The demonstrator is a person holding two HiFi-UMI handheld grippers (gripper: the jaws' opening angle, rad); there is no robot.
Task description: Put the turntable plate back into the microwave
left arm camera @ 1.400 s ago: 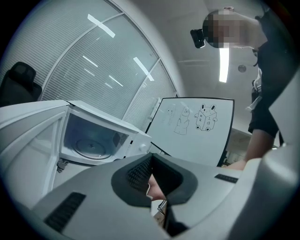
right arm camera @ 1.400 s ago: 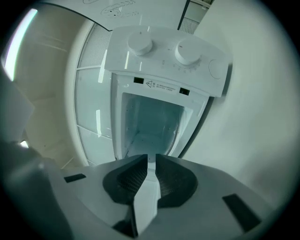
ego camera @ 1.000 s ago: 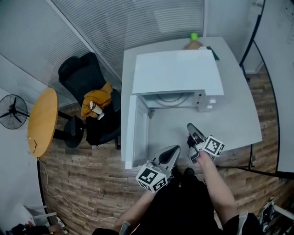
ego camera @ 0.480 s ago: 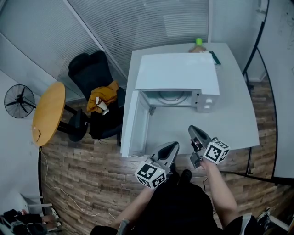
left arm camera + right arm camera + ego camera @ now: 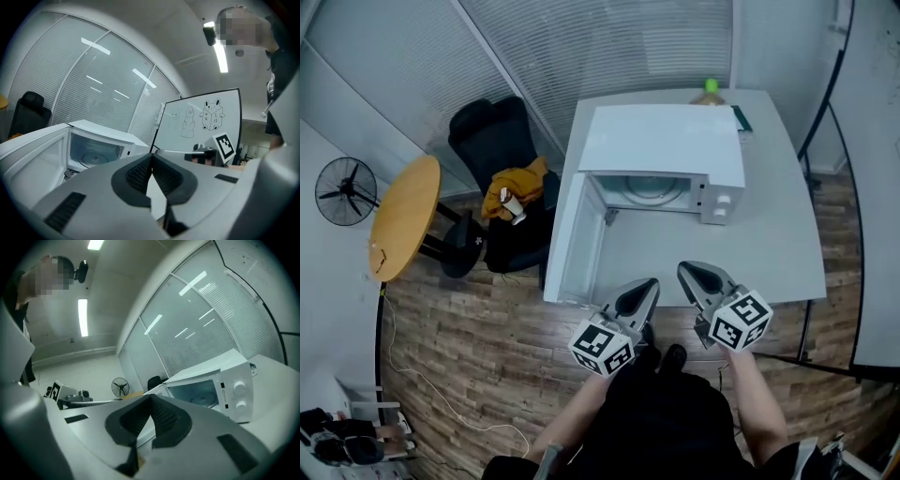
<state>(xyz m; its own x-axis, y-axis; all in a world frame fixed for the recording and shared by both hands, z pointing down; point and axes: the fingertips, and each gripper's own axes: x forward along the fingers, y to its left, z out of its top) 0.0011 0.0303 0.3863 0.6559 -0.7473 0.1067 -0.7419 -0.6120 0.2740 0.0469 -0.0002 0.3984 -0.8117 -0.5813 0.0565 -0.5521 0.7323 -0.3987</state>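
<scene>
The white microwave (image 5: pixel 666 150) stands on the white table (image 5: pixel 769 234) with its door (image 5: pixel 577 239) swung open to the left. The glass turntable plate (image 5: pixel 653 192) lies flat inside the cavity; it also shows in the left gripper view as the plate (image 5: pixel 91 158) and in the right gripper view as the plate (image 5: pixel 204 397). My left gripper (image 5: pixel 645 289) and right gripper (image 5: pixel 689 272) hover side by side at the table's front edge, well short of the microwave. Both point level at it, the left gripper (image 5: pixel 151 161) and the right gripper (image 5: pixel 151 401) shut with nothing held.
A black office chair (image 5: pixel 502 159) with a yellow cloth stands left of the table, beside a round wooden table (image 5: pixel 403 225) and a floor fan (image 5: pixel 342 190). A green object (image 5: pixel 711 86) sits at the table's back edge. A whiteboard (image 5: pixel 201 117) stands to the right.
Both grippers have drawn back from the microwave toward the table's front edge and risen. The right one has rolled, so its marker cube now faces up.
</scene>
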